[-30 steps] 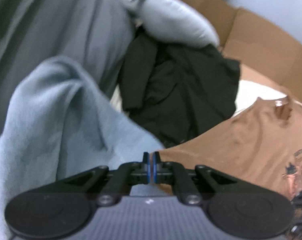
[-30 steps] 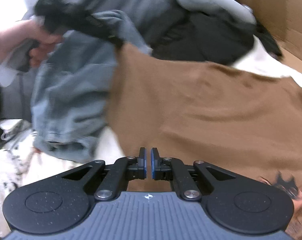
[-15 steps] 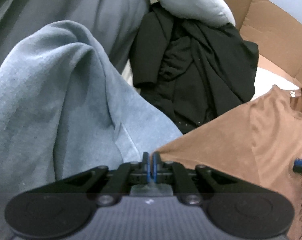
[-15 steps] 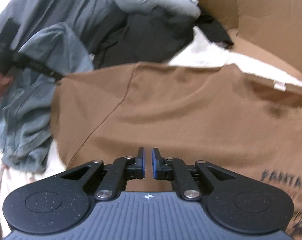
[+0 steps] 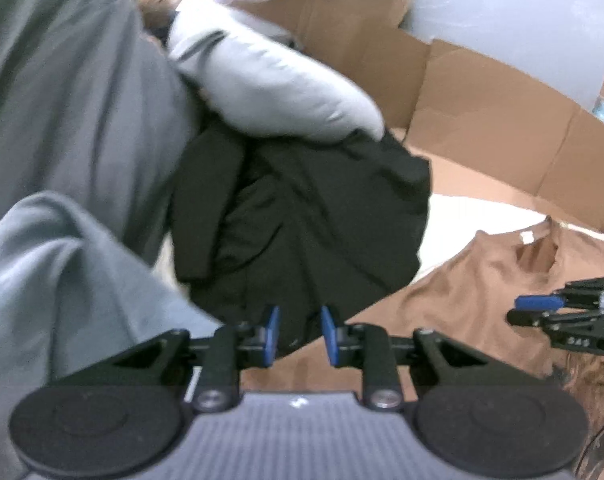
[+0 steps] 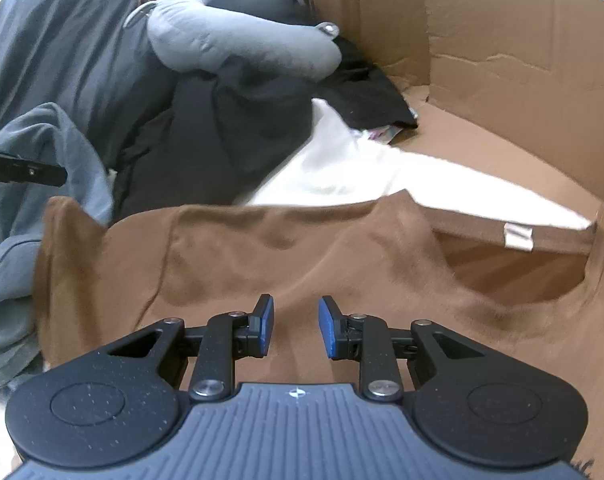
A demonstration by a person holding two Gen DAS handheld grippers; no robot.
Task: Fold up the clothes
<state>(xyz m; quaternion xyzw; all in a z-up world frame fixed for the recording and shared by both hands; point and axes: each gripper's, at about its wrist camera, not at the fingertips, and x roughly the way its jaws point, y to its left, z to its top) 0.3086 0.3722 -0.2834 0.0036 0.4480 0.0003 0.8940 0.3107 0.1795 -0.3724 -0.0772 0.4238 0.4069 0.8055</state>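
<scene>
Both tools, the left tool (image 5: 297, 334) and right tool (image 6: 295, 326), gape empty over the brown T-shirt (image 6: 302, 264) spread just ahead, so a blind pinch could snag the blue-grey garment (image 5: 61, 280) alongside the left one instead.

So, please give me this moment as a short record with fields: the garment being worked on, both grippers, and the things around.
garment: brown cotton T-shirt, spread out, white neck label visible
left gripper: jaws open, holding nothing, above the shirt's edge
right gripper: jaws open, holding nothing, above the shirt
beside shirt: blue-grey sweatshirt, crumpled
behind shirt: black crumpled garment; white cloth
on pile: grey padded neck pillow
surround: brown cardboard box walls
fold: not yet begun
</scene>
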